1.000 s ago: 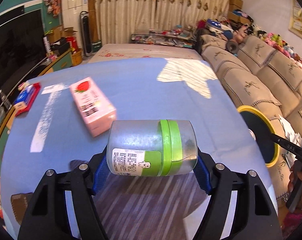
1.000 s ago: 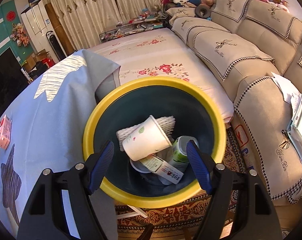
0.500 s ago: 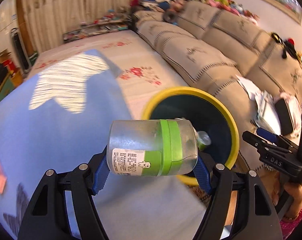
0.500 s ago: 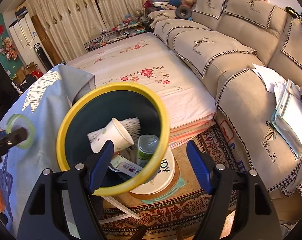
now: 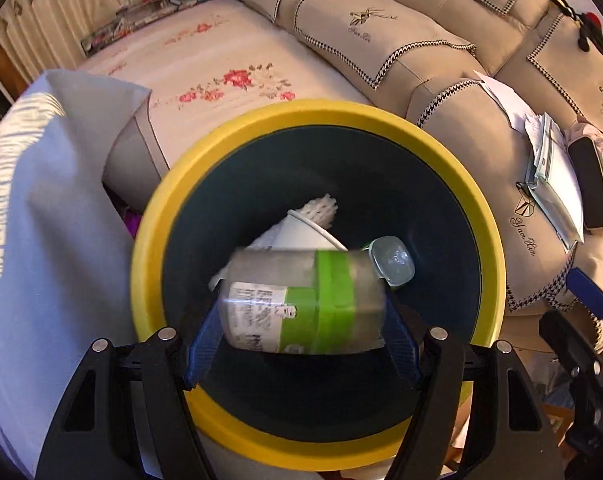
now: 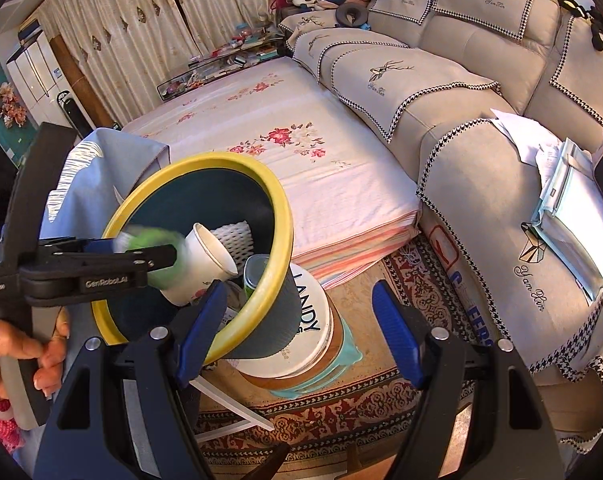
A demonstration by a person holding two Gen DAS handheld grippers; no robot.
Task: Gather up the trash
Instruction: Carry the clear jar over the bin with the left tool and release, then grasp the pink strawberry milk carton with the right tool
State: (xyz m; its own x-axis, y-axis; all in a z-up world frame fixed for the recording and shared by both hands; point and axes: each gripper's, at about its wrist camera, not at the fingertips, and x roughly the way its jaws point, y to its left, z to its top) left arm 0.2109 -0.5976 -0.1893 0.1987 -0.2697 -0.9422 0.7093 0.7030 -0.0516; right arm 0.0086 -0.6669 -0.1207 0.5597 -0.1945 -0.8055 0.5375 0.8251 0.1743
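While the left gripper (image 5: 301,320) points steeply down over the mouth of the trash bin (image 5: 153,264), its two blue pads (image 5: 203,340) are clamped on the ends of a clear plastic jar (image 5: 301,300). This jar lies sideways between the pads, with a green band around its body and a white printed label on its left half. It hangs above the bin's dark interior, inside the ring of the yellow rim as the left wrist view shows it, and its outline is slightly blurred.

Inside the bin lie a white paper cup (image 6: 205,260), a piece of white foam netting (image 6: 233,236) behind the cup, and a small green bottle with a clear cap (image 5: 391,262) to the right of the jar. The bin is tilted and rests on a round white container (image 6: 313,332) printed with dark letters, which stands on a patterned rug (image 6: 381,396).

The right gripper (image 6: 297,340) hangs beside the bin with its jaws apart and nothing between them; its left pad lies in front of the yellow rim. A hand (image 6: 25,356) holding the left gripper's handle appears at the lower left of the right wrist view.

A blue-grey tablecloth (image 5: 41,220) lies left of the bin, and a beige sofa (image 6: 481,120) with papers (image 6: 573,200) on it stands to the right.
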